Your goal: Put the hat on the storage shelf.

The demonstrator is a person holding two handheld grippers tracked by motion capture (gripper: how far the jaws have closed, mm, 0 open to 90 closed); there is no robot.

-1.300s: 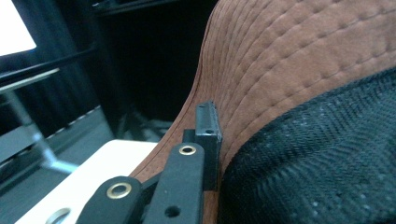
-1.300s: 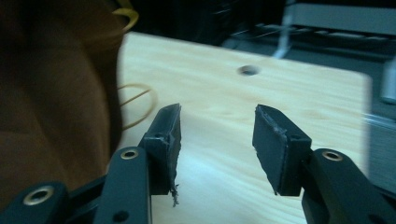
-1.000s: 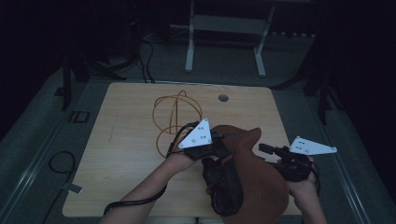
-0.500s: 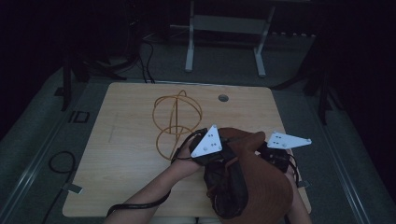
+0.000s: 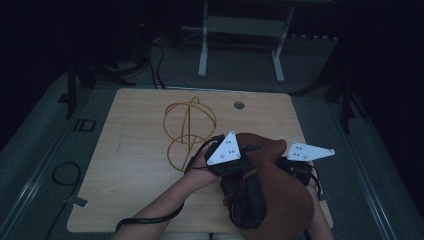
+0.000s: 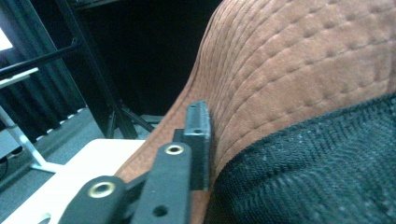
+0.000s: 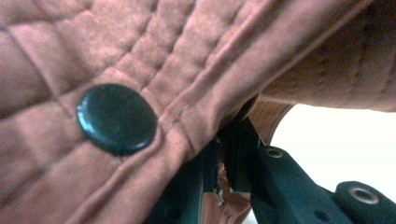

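Jacket: brown, quilted, with black mesh lining; bunched at the near right part of the counter, partly over the near edge.
Jacket detail: dark round snap button beside a stitched seam, close before the right gripper's camera.
Lining: turned outward at the jacket's left side, dark against the brown in the high view.
Left gripper: at the jacket's upper left edge, grey three-cornered plate on top; one black finger lying flat against the brown cloth where it meets the lining.
Left fingers: narrow, just been opening a little; brown edge between them, pressed or not cannot be told.
Right gripper: at the jacket's upper right edge, grey plate tilted to the right.
Right fingers: just been closing, now clamped on a fold of the brown cloth, frayed edge pinched between the pads.
Hands: both forearms in from the near edge, left one bare, right one mostly under the jacket.
Wire frame: orange loops standing on the counter, just left of the left gripper, apart from the jacket.
Counter: pale wood, small round hole near the far edge.
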